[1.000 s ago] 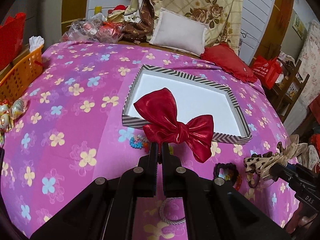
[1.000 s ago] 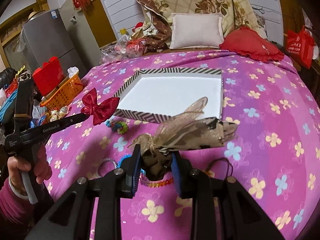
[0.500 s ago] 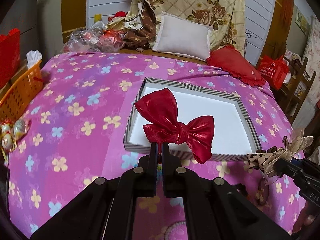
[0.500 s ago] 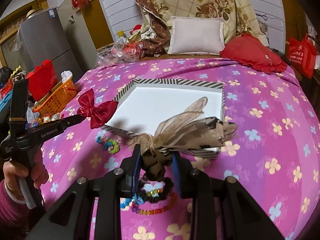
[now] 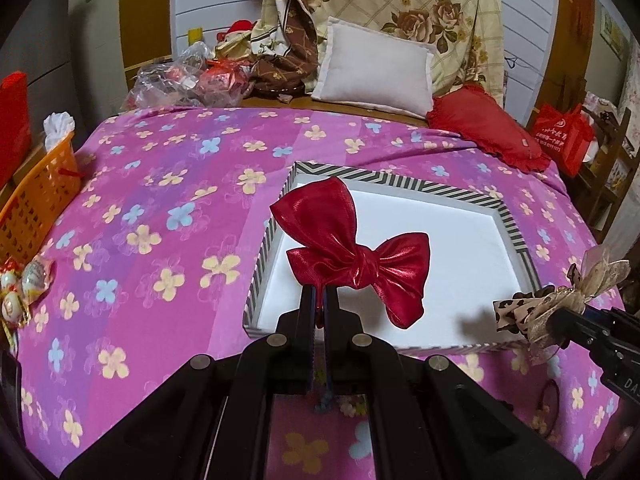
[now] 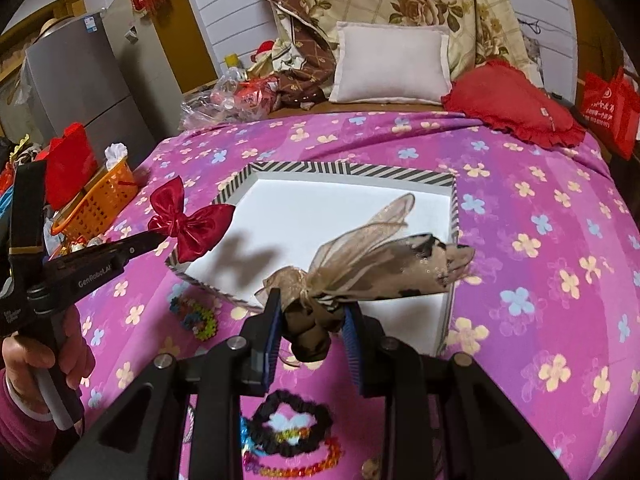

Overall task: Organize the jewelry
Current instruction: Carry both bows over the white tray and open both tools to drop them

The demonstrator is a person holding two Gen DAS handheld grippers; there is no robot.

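A bed spread with a pink flowered cover [image 5: 160, 208] carries a striped-rim white tray [image 5: 400, 186], a colourful bead bracelet [image 6: 196, 314], a black scrunchie [image 6: 294, 428], a white pillow [image 5: 376, 72] and a red cushion [image 5: 484, 132].

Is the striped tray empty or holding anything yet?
Empty: the striped tray shows only bare white floor and shadows; the red bow hangs above it, clamped.

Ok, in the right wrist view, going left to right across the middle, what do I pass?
Left gripper → red bow → striped box → leopard-print bow, shut in the right gripper → flowered bedspread.
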